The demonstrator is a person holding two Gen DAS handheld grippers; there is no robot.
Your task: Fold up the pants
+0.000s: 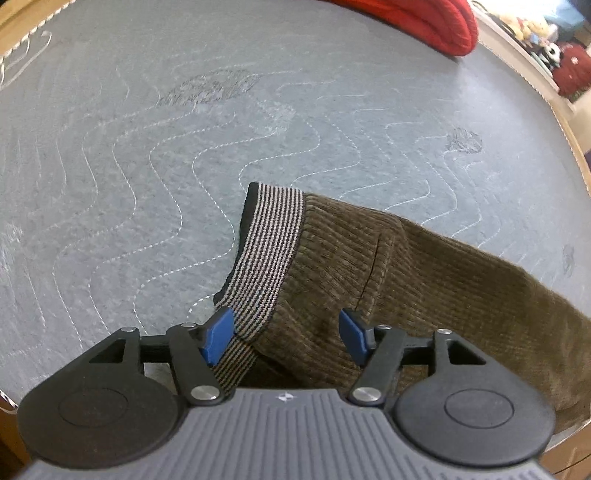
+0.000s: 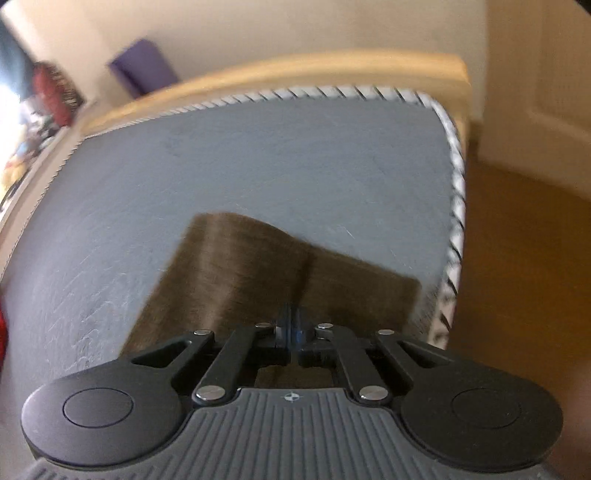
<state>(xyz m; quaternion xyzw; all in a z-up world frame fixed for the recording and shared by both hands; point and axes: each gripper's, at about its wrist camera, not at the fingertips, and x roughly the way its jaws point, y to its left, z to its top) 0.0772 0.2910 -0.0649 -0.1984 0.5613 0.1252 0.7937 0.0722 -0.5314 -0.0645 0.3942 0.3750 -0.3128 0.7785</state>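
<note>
Brown corduroy pants [image 1: 388, 266] lie on a grey quilted mat [image 1: 147, 147]. Their striped knit waistband [image 1: 266, 251] is at the left end. My left gripper [image 1: 286, 334] is open, its blue pads either side of the waistband corner, just over the fabric. In the right wrist view the pants [image 2: 258, 266] lie blurred on the mat [image 2: 258, 155], the leg ends pointing away. My right gripper [image 2: 291, 326] is shut on the pants, with the fabric pulled into a dark crease at the pads.
A red knit garment [image 1: 417, 18] lies at the mat's far edge. A shelf with toys and clothes [image 1: 561, 48] stands at the far right. The mat's striped edge [image 2: 456, 206] and a drop to the wooden floor [image 2: 517, 258] are on the right. A purple block [image 2: 144, 66] is by the wall.
</note>
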